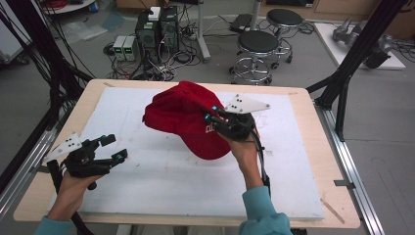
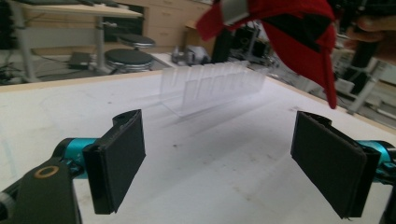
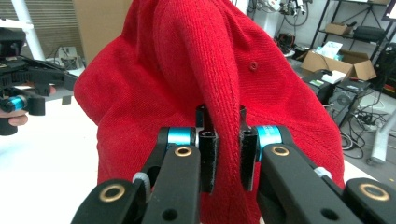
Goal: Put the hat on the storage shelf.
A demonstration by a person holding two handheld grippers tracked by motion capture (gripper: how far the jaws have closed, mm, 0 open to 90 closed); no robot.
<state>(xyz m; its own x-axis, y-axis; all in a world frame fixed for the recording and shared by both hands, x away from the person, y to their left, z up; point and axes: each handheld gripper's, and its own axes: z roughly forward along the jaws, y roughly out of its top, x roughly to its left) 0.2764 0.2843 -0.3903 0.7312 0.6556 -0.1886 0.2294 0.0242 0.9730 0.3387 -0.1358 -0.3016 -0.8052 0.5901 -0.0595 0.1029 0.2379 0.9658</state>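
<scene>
So your right tool (image 3: pixel 223 161) pinched a fold of the red cap (image 1: pixel 188 117). Soft, floppy fabric; the stiff brim looked the safer hold. Left tool (image 2: pixel 217 163) sat wide, empty.

The white board (image 1: pixel 161 176) on the bench (image 1: pixel 313 161) lies bare across its near and left parts, open to any pass. A clear plastic rack (image 2: pixel 212 86) stands toward the far side. The red cap (image 1: pixel 188 120), held up off the board by the right claw (image 3: pixel 229 156), blocks the middle.
</scene>
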